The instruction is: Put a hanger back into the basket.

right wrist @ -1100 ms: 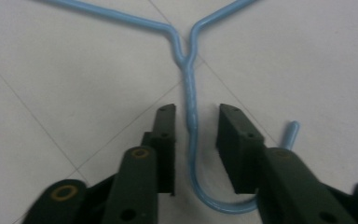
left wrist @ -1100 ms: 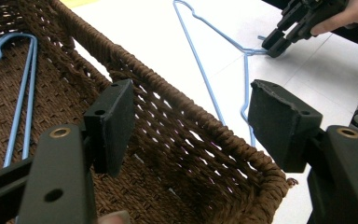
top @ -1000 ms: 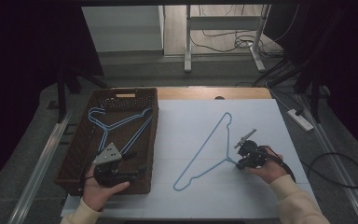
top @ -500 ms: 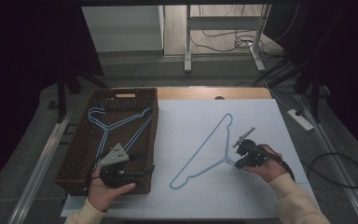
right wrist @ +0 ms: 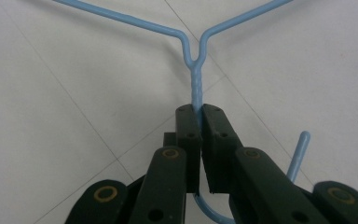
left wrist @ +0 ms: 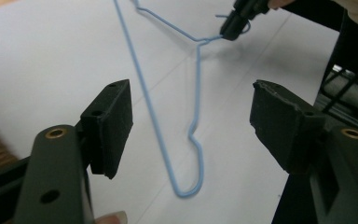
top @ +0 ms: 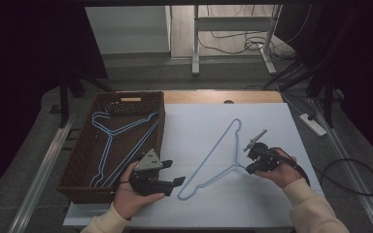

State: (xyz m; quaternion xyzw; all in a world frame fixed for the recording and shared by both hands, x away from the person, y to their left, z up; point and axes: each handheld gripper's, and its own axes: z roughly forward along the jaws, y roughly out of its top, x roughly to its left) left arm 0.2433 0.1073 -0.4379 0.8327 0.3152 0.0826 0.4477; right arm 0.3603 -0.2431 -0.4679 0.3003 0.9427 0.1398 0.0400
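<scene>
A blue wire hanger [top: 218,155] lies flat on the white sheet [top: 199,121], with its hook toward the right. My right gripper [top: 247,169] is shut on the hanger's twisted neck [right wrist: 196,88], and the hook curls out beside its fingers. My left gripper [top: 175,174] is held just right of the basket's front corner. It is open, its jaws have just opened a little further, and nothing is pinched between them. Beyond the left gripper [left wrist: 193,114], the hanger's lower corner [left wrist: 186,189] rests on the sheet. Farther off is the right gripper [left wrist: 235,23].
A brown wicker basket [top: 77,165] stands at the left of the table with blue hangers [top: 111,141] lying inside. A strip of bare wooden table [top: 223,97] lies behind the sheet. On the floor at the right are a power strip [top: 313,124] and cables.
My left hand has moved right, from over the basket's front edge out over the sheet toward the hanger's lower corner. The right hand and hanger stay in place.
</scene>
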